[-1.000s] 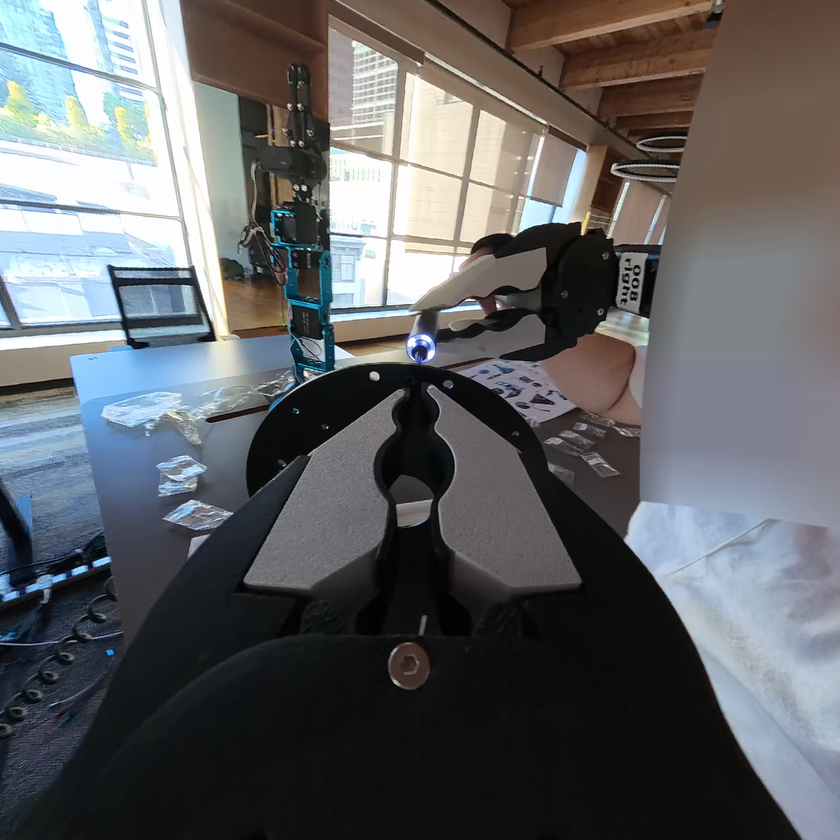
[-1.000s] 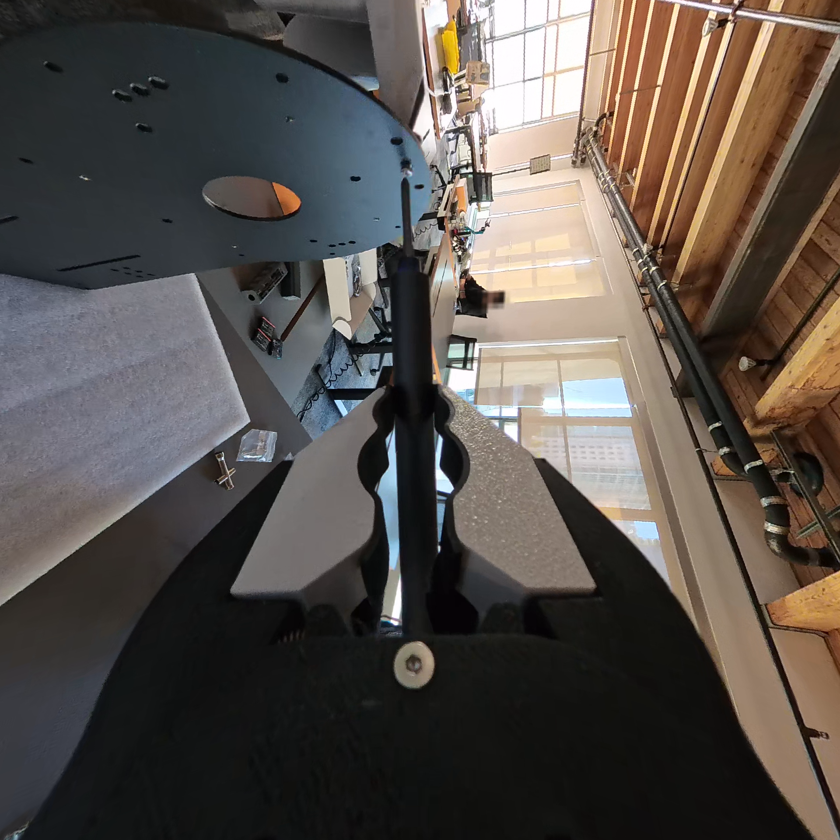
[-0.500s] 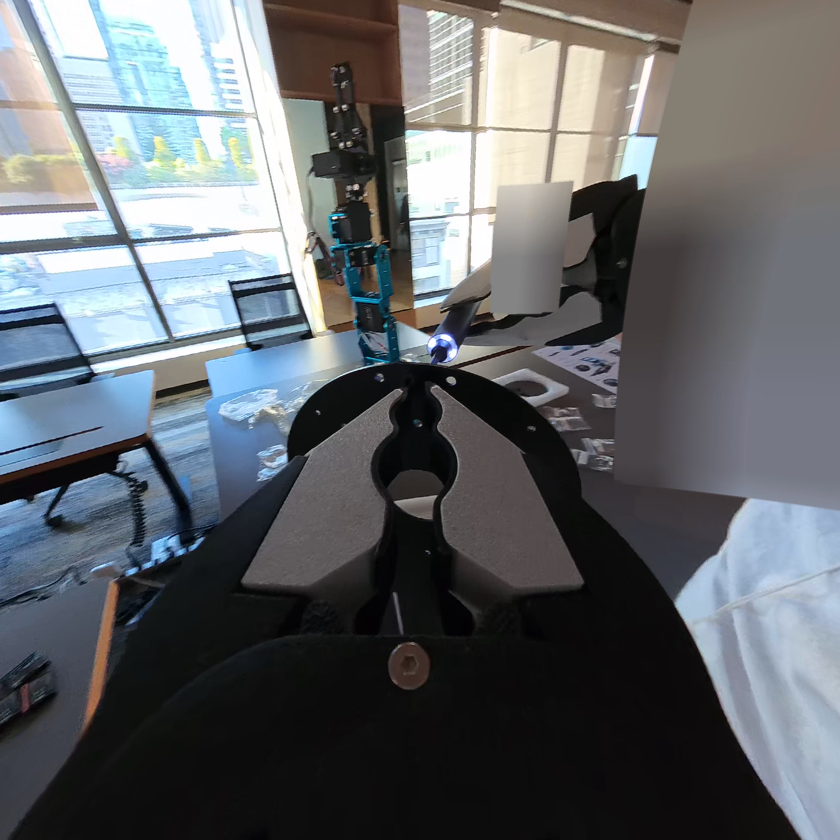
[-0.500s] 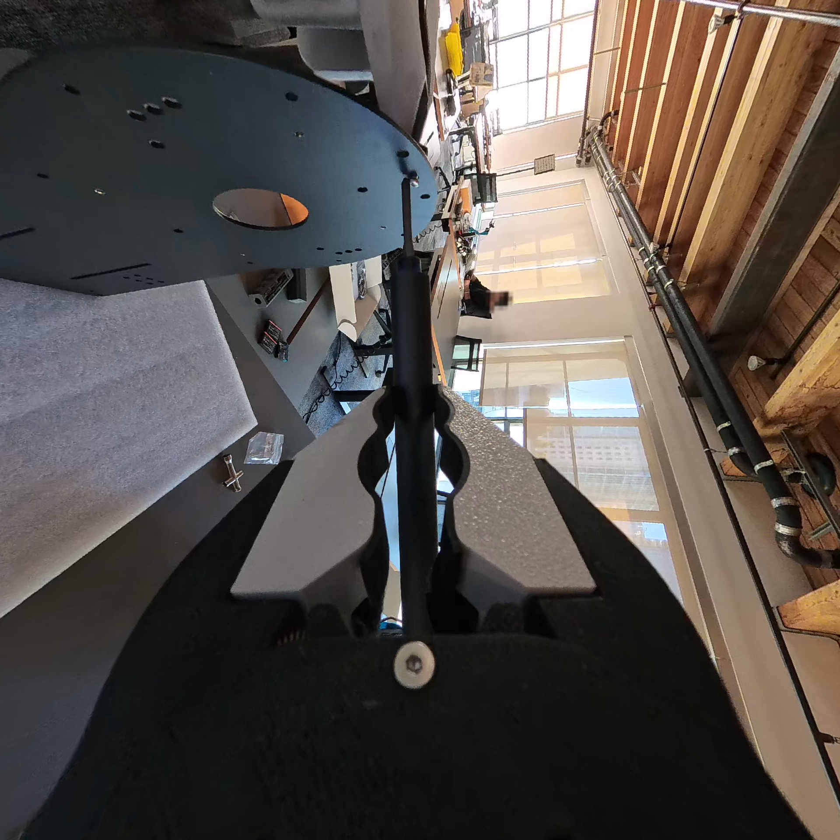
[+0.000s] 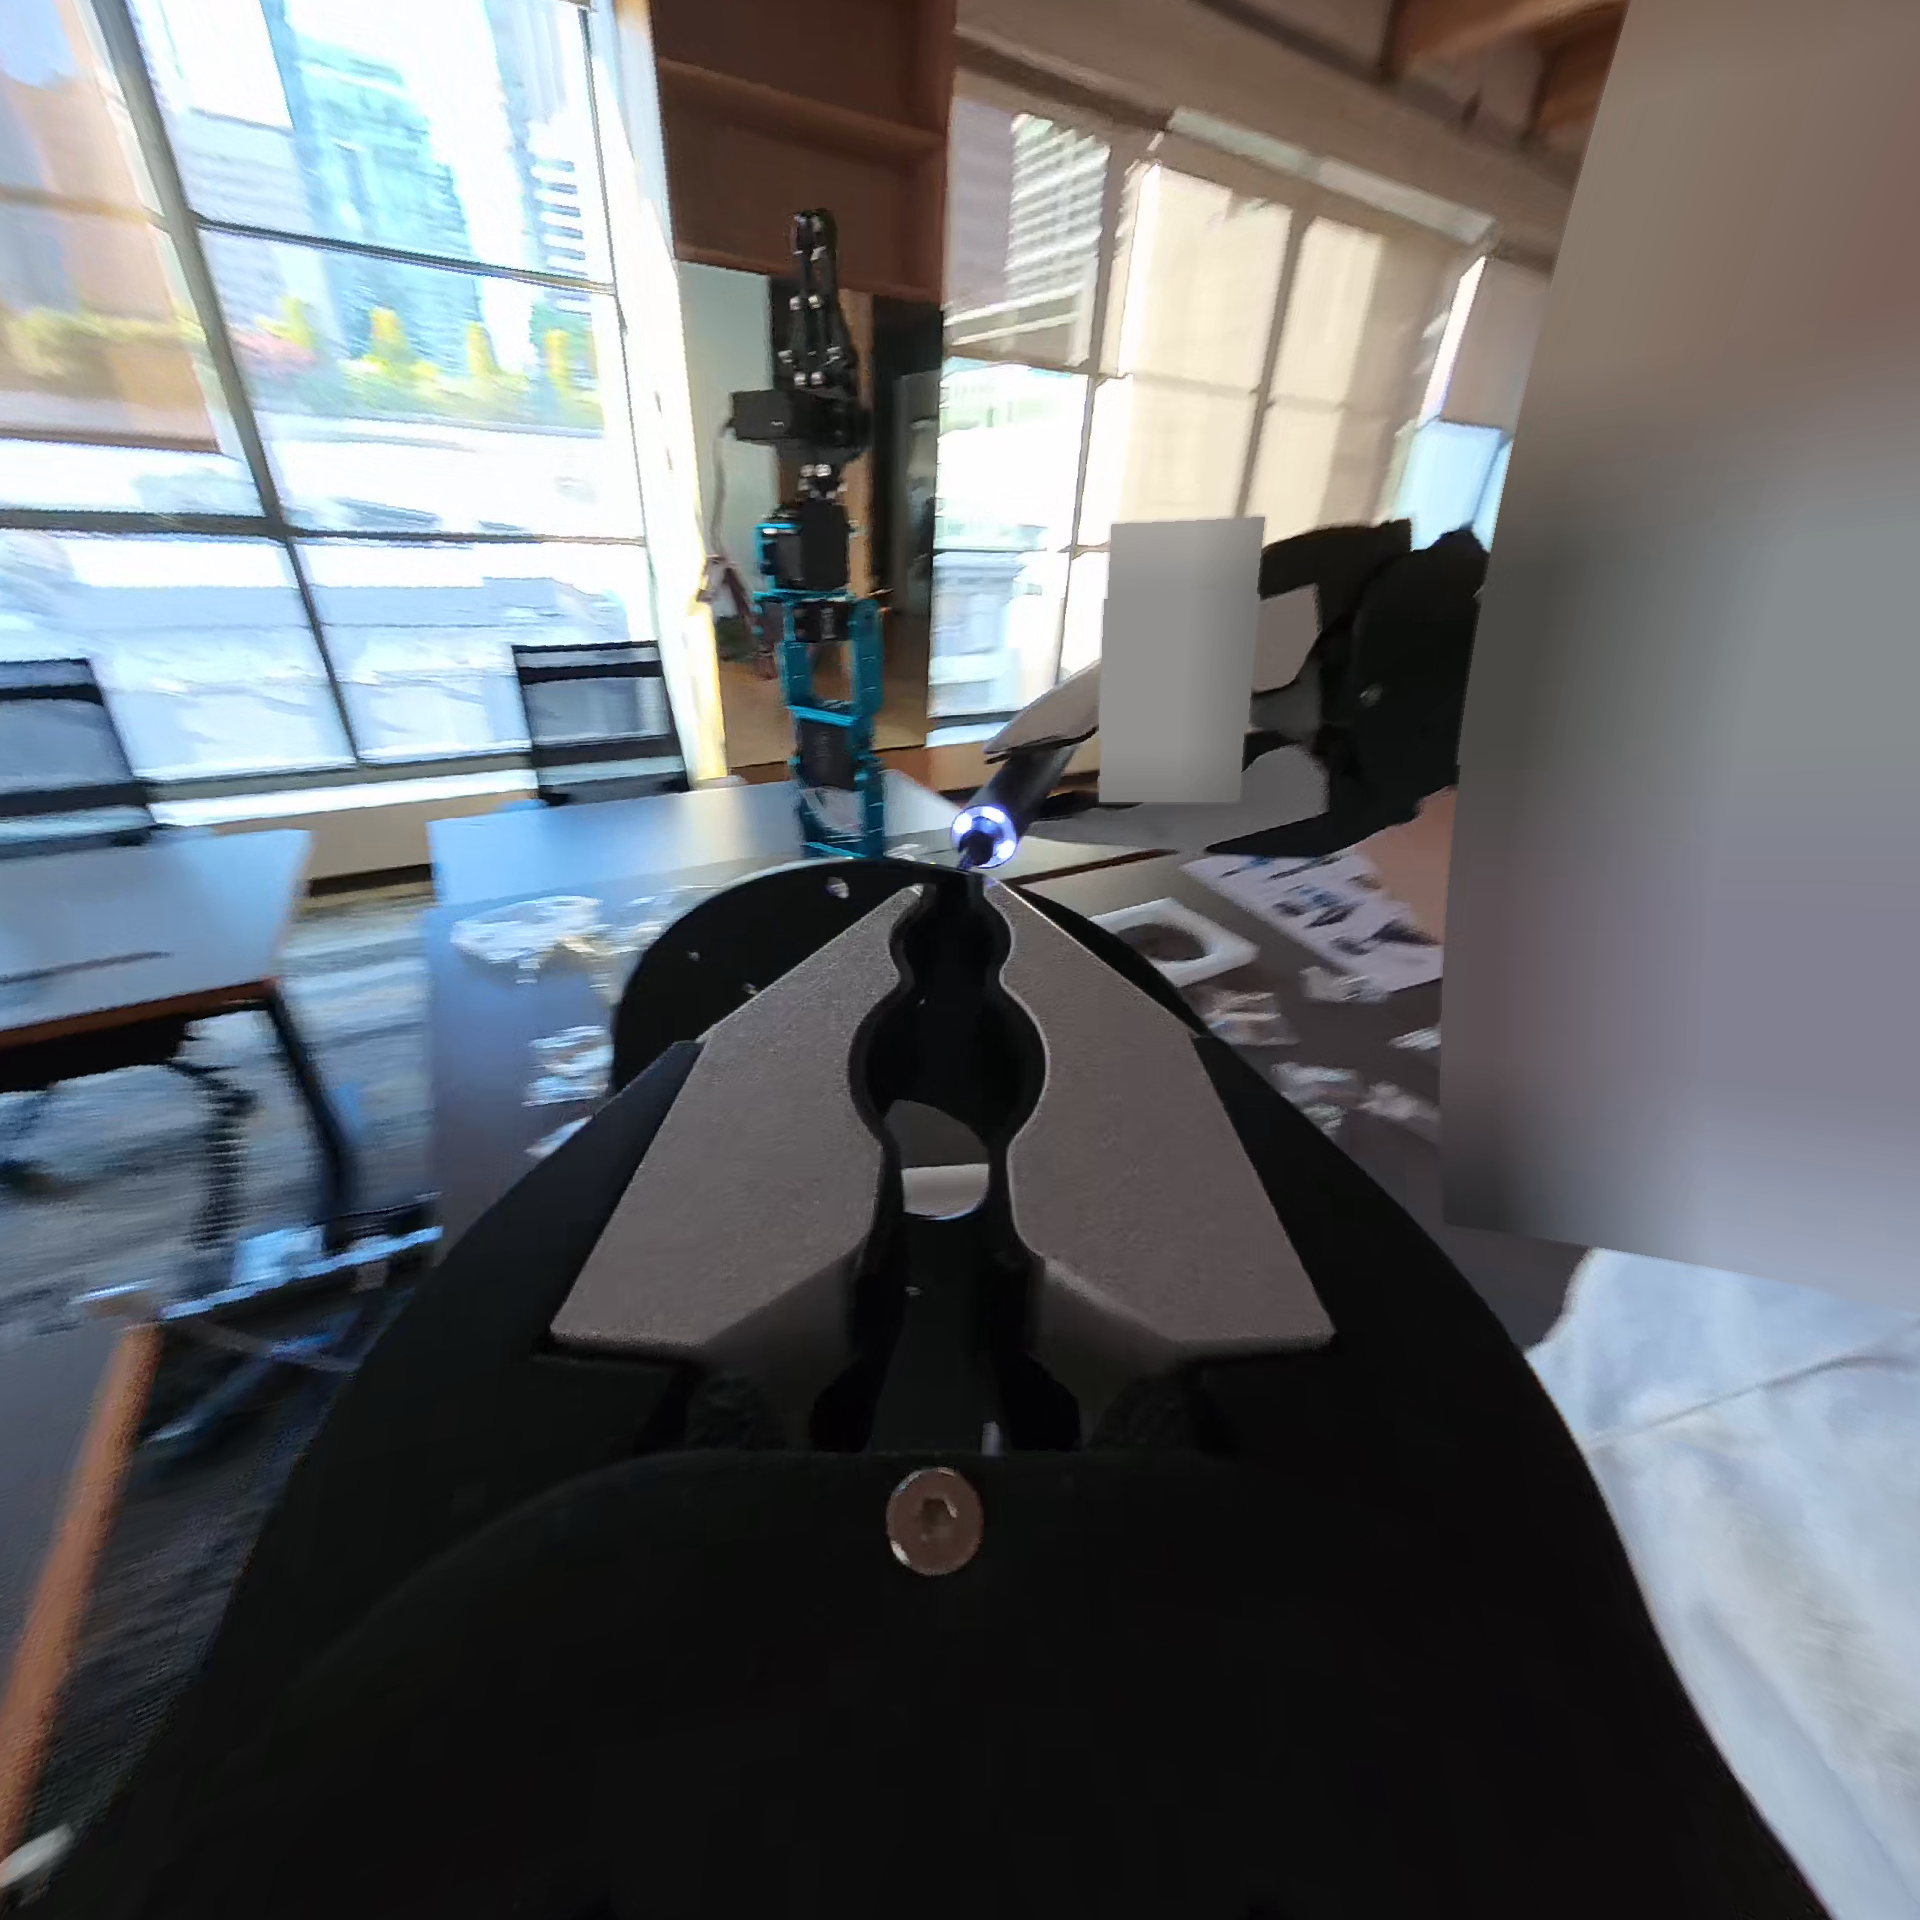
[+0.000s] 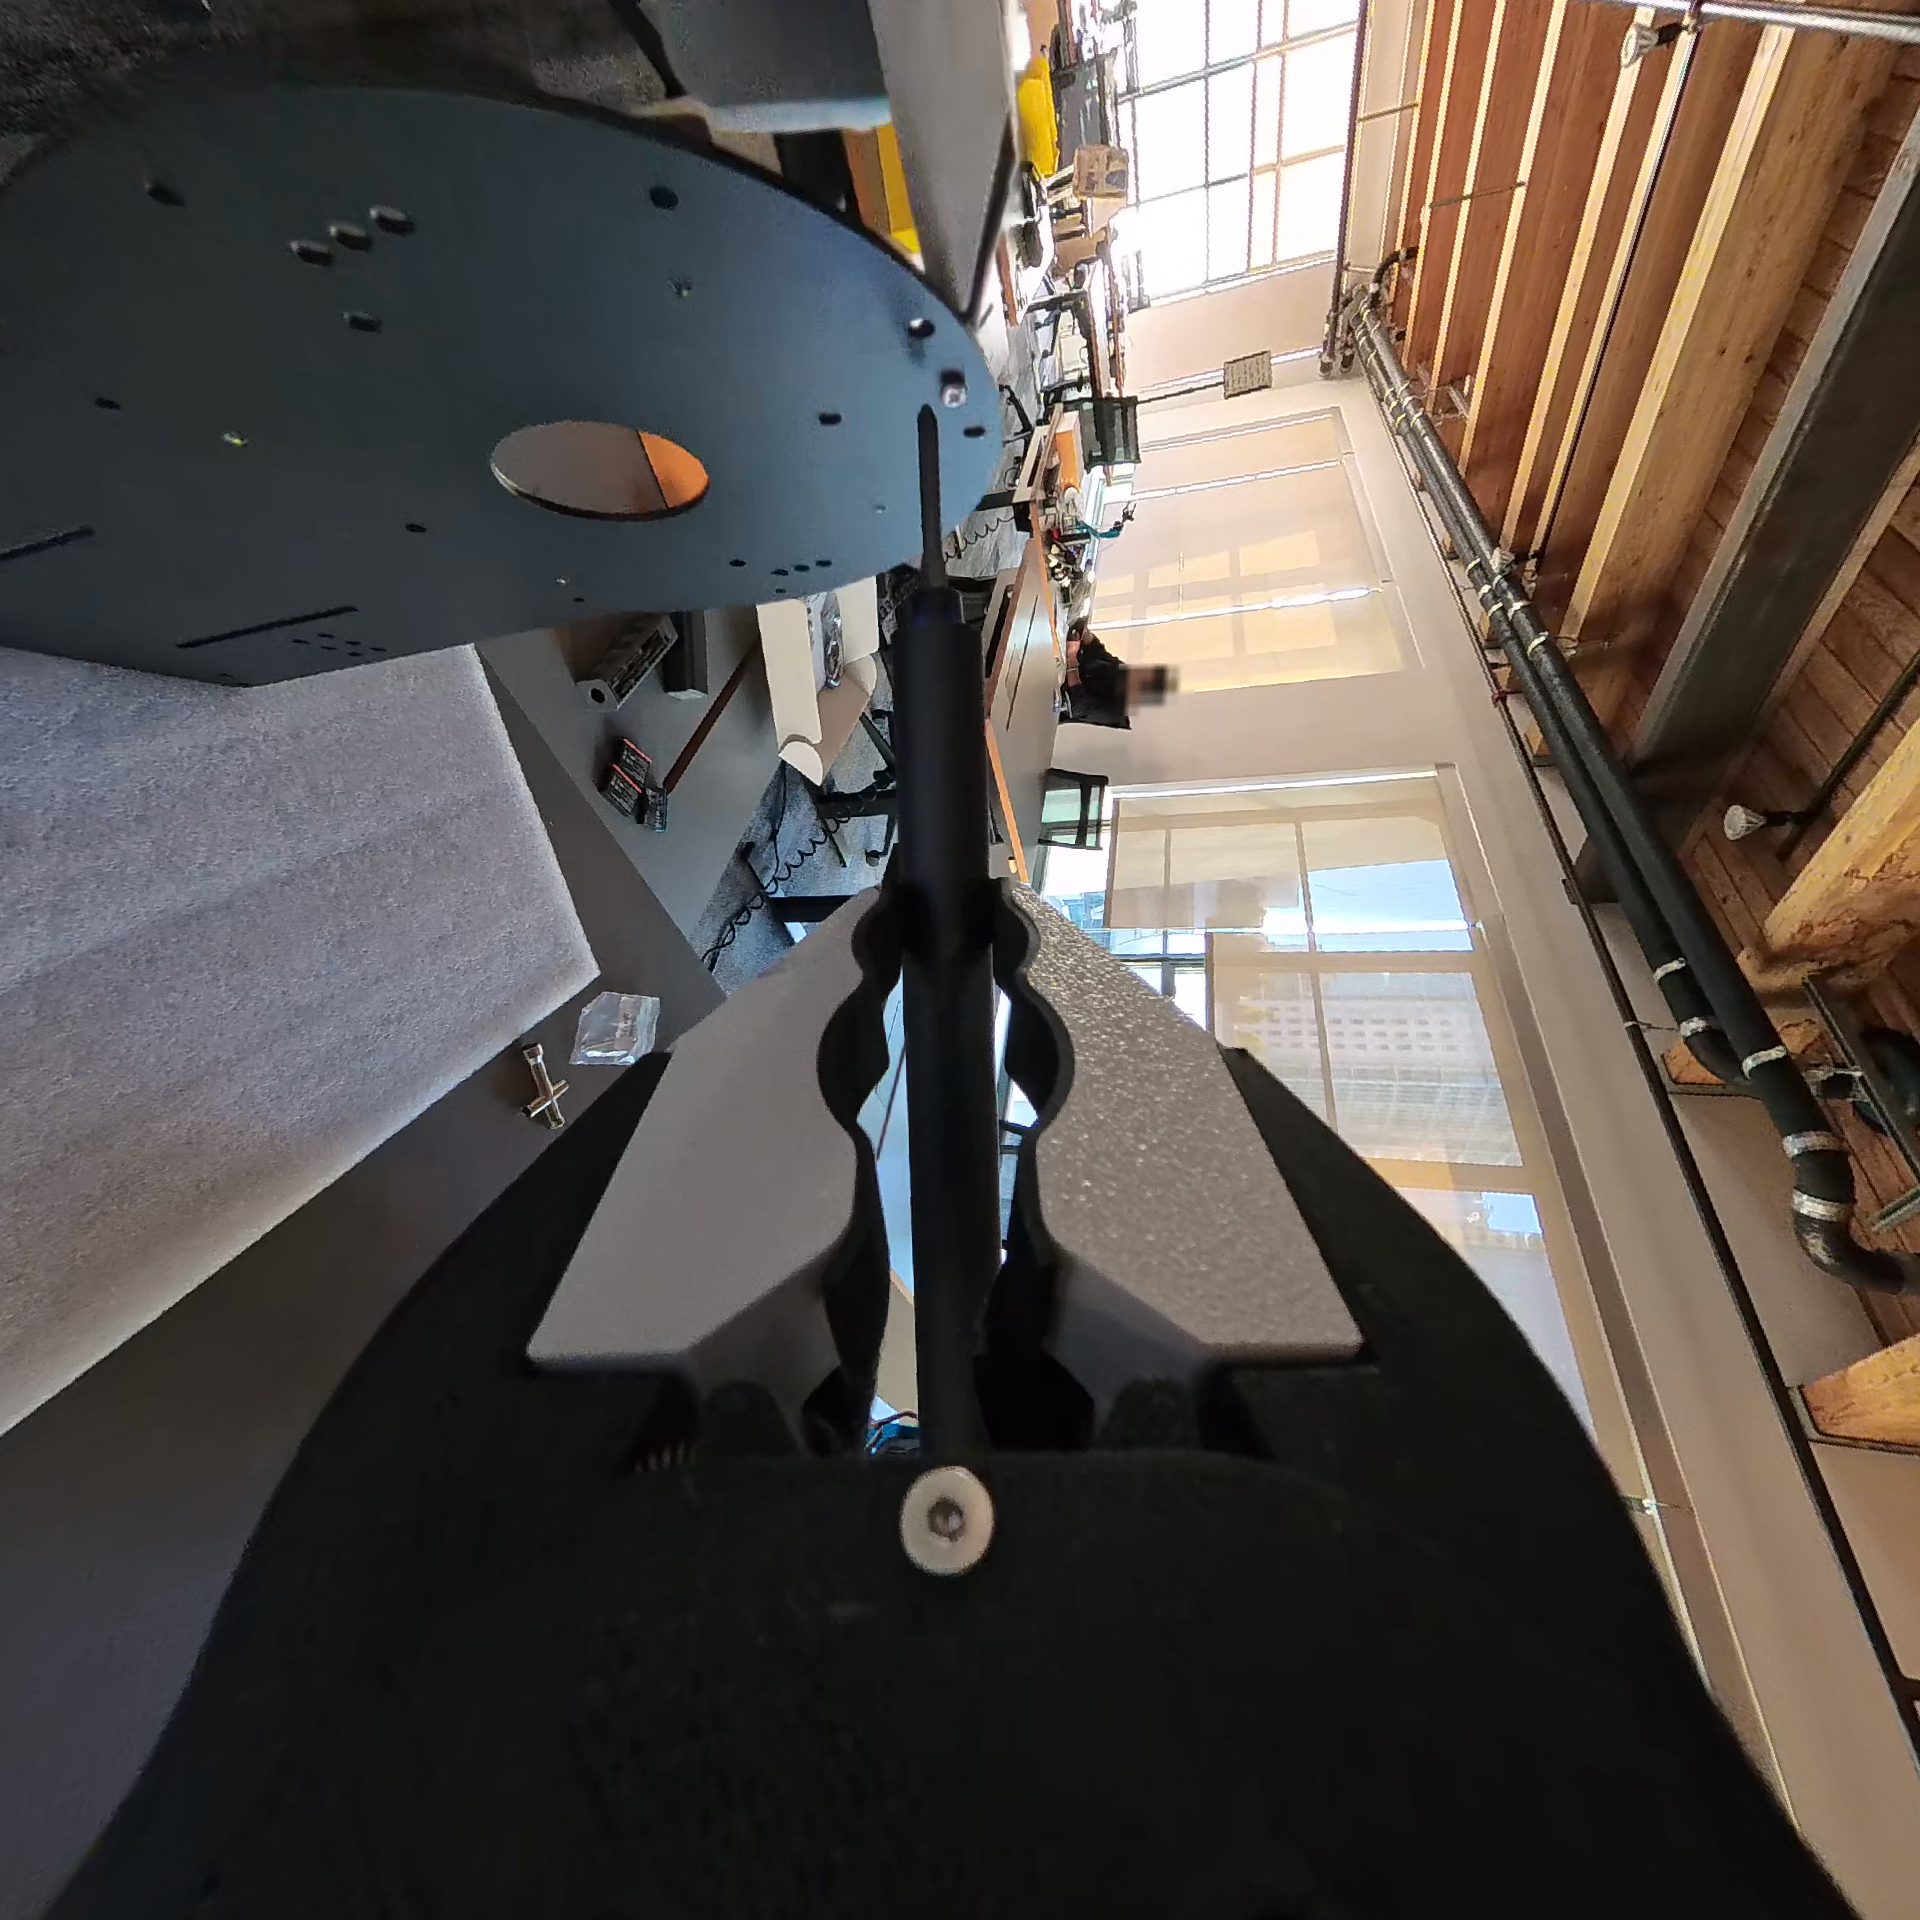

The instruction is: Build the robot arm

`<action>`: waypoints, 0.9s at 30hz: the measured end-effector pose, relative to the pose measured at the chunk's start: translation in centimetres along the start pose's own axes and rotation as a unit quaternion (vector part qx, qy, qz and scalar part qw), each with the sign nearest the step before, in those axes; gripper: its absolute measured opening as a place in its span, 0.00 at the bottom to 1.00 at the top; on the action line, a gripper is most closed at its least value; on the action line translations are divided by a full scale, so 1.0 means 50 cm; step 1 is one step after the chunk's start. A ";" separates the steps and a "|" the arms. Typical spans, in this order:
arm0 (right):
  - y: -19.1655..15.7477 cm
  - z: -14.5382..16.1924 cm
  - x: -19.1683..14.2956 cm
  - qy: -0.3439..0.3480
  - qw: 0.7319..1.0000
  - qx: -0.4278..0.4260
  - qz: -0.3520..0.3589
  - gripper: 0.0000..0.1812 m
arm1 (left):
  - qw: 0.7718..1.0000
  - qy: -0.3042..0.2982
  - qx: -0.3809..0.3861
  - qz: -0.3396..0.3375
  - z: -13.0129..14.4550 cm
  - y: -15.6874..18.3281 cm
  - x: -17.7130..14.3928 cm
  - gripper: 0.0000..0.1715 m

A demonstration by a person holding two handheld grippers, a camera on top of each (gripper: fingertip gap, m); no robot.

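My left gripper (image 5: 951, 896) is shut on a black round plate (image 5: 717, 935) with a large centre hole and several small holes, held edge-up in front of me. In the right wrist view the plate (image 6: 416, 343) fills the upper left. My right gripper (image 6: 940, 899) is shut on a slim black screwdriver (image 6: 940, 831). Its bit ends just beside a small screw (image 6: 952, 392) near the plate's rim. In the left wrist view the screwdriver's lit ring (image 5: 985, 828) sits at the plate's top edge, with the right gripper (image 5: 1340, 707) behind it.
A blue and black robot arm (image 5: 826, 665) stands on the dark table (image 5: 582, 831). Small plastic bags (image 5: 540, 925), a white tray (image 5: 1169, 935) and a printed sheet (image 5: 1325, 914) lie there. A grey foam sheet (image 6: 229, 935), a small cross wrench (image 6: 545, 1086) and a bag (image 6: 615, 1027) lie below the plate. Some 9 cm of space lies between my two pairs of fingers.
The plate has shifted down and nearer in the right wrist view, and the bit now sits just off the screw. The left wrist view has swung and is blurred.
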State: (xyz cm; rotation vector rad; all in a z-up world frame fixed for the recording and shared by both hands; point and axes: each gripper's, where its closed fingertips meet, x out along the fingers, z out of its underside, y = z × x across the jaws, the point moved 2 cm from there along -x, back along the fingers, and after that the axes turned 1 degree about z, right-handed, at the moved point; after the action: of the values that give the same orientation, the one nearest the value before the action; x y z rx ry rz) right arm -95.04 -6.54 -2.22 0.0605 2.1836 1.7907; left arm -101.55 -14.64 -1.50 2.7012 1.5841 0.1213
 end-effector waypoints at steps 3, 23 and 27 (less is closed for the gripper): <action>-0.001 0.000 0.000 0.000 1.000 0.001 0.000 0.08 | 0.999 0.024 -0.023 0.021 -0.004 -0.001 -0.002 0.05; 0.023 0.003 -0.002 0.003 0.999 0.037 0.011 0.08 | 0.992 0.077 -0.068 0.076 0.007 -0.008 0.005 0.16; 0.034 -0.010 0.003 0.018 0.999 0.045 0.010 0.08 | 0.991 0.071 -0.072 0.084 0.012 -0.008 0.010 0.11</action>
State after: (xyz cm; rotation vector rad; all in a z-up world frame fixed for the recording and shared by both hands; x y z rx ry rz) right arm -95.60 -6.61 -0.54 0.0724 2.2966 1.7155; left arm -101.63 -13.99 -2.08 2.7621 1.3156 0.4213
